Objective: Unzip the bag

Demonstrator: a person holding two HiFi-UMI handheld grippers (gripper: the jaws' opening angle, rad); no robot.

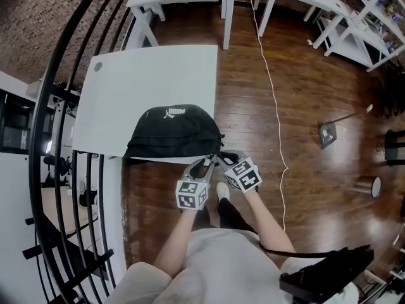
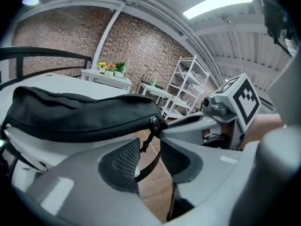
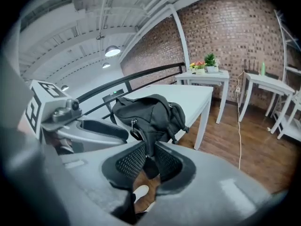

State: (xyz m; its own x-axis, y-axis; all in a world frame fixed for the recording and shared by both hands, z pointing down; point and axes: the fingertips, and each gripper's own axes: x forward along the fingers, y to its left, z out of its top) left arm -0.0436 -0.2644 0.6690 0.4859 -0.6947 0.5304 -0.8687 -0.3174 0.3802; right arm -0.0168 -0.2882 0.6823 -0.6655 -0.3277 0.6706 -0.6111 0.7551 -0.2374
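Here the black bag (image 1: 174, 132) lies on the white counter (image 1: 152, 75), along the counter's near edge and close to its near right corner, with the white logo side turned toward the counter's far end. Both grippers meet just off that same near right corner, above the wooden floor (image 1: 304, 106). The left gripper (image 1: 205, 162) points at the end of the bag that overhangs the counter's corner; in the left gripper view its jaws stand wide apart, and a thin black strap (image 2: 150, 167) hangs down loose between them, untouched by either pad. A metal zip pull (image 2: 153, 121) sits at the bag's tip just above those jaws. The right gripper (image 3: 149, 163) comes in beside the left one at the counter's corner, and its jaws are clamped on a black fabric tab (image 3: 149, 147) that hangs from the bag's end.
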